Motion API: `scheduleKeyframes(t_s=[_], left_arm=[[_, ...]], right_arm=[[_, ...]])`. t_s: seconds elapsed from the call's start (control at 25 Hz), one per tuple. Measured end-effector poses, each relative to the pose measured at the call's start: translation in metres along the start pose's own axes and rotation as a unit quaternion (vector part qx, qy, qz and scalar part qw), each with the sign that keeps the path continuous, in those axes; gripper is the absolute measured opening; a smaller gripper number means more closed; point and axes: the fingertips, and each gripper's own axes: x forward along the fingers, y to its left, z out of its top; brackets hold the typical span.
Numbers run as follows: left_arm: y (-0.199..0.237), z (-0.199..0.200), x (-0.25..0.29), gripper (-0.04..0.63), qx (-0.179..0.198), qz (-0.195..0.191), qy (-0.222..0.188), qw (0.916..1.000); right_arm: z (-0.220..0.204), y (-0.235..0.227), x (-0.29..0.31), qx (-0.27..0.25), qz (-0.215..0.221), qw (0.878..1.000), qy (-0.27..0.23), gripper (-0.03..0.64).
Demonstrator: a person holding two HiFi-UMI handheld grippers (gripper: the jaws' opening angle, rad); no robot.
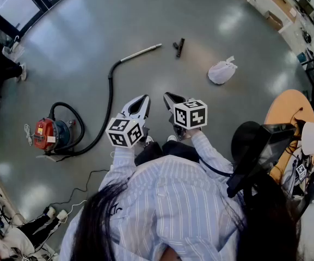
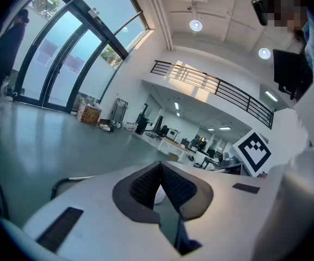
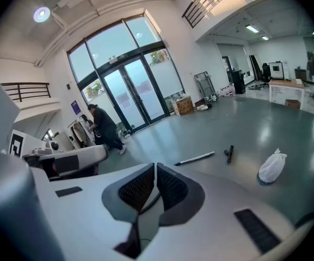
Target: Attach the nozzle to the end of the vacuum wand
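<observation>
Two tools, left tool [image 1: 142, 101] and right tool [image 1: 168, 97], had jaws pressed together, empty, well short of the vacuum wand [image 1: 141, 52]; nozzle [image 1: 179, 47] lay on the floor [image 1: 146, 15] just off the wand's tip, not touching.

The left gripper [image 2: 160, 170] fills the lower frame, its jaws pressed together on nothing. Glass doors [image 2: 64, 64] stand upper left; a marker cube [image 2: 253, 151] shows at right.

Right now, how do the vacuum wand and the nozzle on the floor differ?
The wand is long, thin and silver; the nozzle is short and black. The wand is joined to the black hose; the nozzle lies loose, apart from the wand's free end. Both lie flat on the grey floor.
</observation>
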Motion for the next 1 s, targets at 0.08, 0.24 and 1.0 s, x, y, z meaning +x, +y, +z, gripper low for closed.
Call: scheduleKeyframes(t_s=[0.08,0.24,1.0], left_arm=[[0.0,-0.002,0.002,0.005,-0.001,0.002,0.003,1.0],[-0.005,-0.004,0.009,0.005,-0.004,0.006,0.006,1.0],[-0.013,-0.015,0.013,0.005,0.009,0.026,0.012,0.9996]], right_arm=[[-0.001,-0.003,0.0,0.002,0.0,1.0,-0.001,0.021],[0.002,-0.012,-0.003,0.004,0.001,1.0,0.0,0.021],[-0.007,-0.022,-0.003,-0.003,0.013,1.0,0.006,0.021]])
